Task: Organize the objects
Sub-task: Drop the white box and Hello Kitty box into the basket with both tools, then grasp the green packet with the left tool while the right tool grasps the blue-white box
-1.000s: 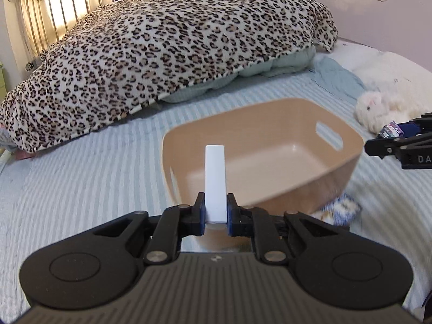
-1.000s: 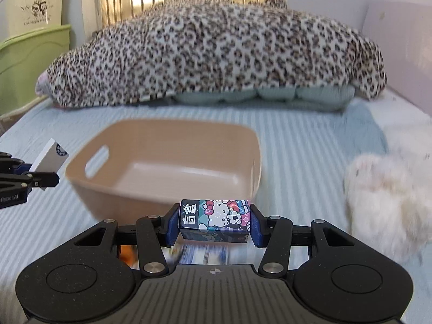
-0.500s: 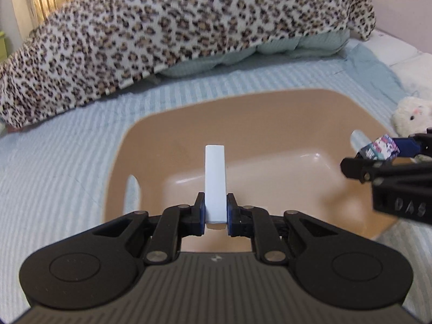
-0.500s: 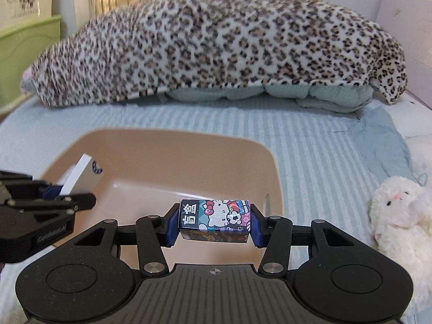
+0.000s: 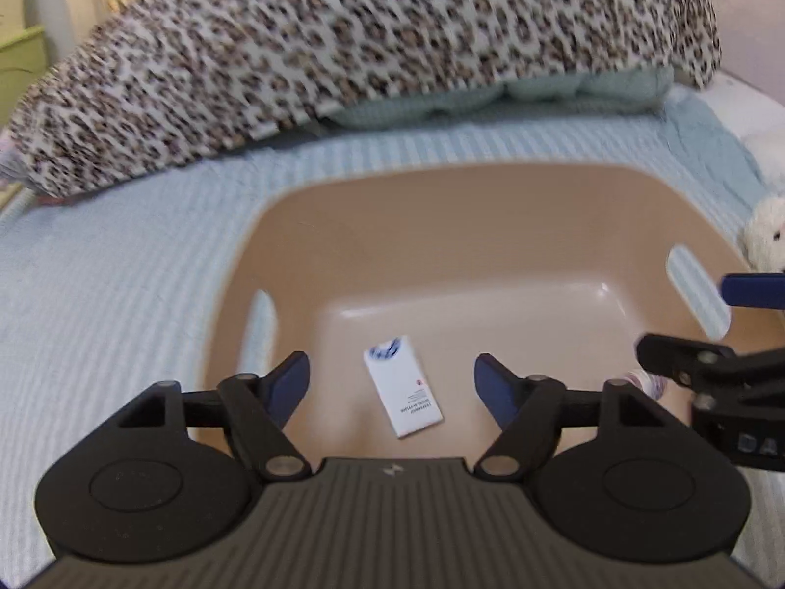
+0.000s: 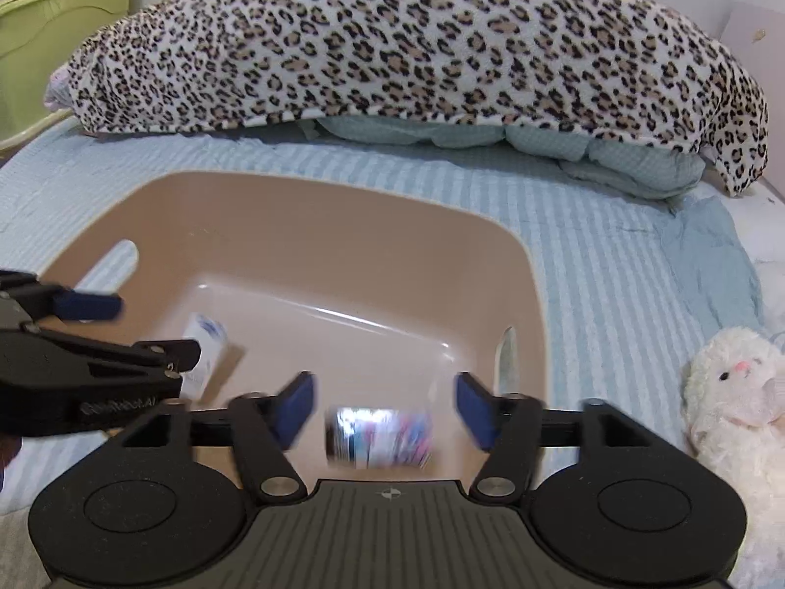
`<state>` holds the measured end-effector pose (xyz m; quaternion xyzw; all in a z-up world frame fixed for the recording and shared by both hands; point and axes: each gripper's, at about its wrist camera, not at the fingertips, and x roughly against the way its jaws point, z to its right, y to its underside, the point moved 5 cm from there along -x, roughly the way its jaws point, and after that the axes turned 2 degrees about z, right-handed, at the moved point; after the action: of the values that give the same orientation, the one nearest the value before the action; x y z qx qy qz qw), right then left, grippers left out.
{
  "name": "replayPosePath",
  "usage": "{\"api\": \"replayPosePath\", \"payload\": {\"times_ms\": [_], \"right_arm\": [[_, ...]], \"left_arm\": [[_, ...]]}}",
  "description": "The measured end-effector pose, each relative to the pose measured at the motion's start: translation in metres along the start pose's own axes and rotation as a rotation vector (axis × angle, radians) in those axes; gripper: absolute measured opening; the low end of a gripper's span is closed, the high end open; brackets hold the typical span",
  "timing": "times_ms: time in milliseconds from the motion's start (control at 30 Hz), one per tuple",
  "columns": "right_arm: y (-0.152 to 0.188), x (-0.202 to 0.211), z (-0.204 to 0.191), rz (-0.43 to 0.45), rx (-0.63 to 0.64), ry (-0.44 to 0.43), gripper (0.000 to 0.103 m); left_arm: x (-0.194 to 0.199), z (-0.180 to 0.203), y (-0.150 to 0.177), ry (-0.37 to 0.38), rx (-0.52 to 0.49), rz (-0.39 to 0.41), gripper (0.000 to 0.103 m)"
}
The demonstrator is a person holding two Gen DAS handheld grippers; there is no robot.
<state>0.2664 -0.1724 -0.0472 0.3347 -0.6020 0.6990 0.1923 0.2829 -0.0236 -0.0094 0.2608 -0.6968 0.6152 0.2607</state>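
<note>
Behind everything, a leopard-print blanket (image 5: 373, 49) is lying heaped at twelve o'clock across a pale blue striped bedspread (image 5: 113, 294). Through the left wrist camera we are looking down into a tan plastic basin (image 5: 441, 226) sitting on that bedspread. Our left gripper (image 5: 391, 383) is hanging over the basin's near edge with its jaws spread wide, gripping nothing. A white box (image 5: 403, 391) is lying flat on the basin floor between the blue pads, touching neither. At three o'clock the right gripper (image 5: 706, 329) is reaching in over the basin's handle slot, and a white plush toy (image 5: 765, 235) is peeking in at the frame edge.

Through the right wrist camera we are seeing the same basin (image 6: 314, 226) from the other side. Our right gripper (image 6: 383, 405) is released too, jaws apart. A colourful printed box (image 6: 379, 438) is showing blurred between the pads, clear of both; we cannot tell whether it is resting on the floor. At nine o'clock the left gripper (image 6: 105, 329) is partly covering the white box (image 6: 202, 358). The plush toy (image 6: 731, 392) is lying on the bed at four o'clock, beside the basin.
</note>
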Motion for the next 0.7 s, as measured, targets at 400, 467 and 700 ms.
{"api": "replayPosePath", "payload": {"times_ms": [400,467,700], "right_arm": [[0.009,0.079,0.012,0.052,0.009,-0.017,0.103],[0.016,0.088,0.011,0.036,0.029,-0.019,0.103],[0.058,0.088,0.017,-0.045,0.064,0.006,0.103]], "left_arm": [[0.074,-0.025,0.021,-0.026,0.031,0.035,0.085],[0.080,-0.027,0.032,-0.031,0.021,0.021,0.085],[0.076,-0.029,0.076,-0.032,-0.026,-0.051,0.085]]}}
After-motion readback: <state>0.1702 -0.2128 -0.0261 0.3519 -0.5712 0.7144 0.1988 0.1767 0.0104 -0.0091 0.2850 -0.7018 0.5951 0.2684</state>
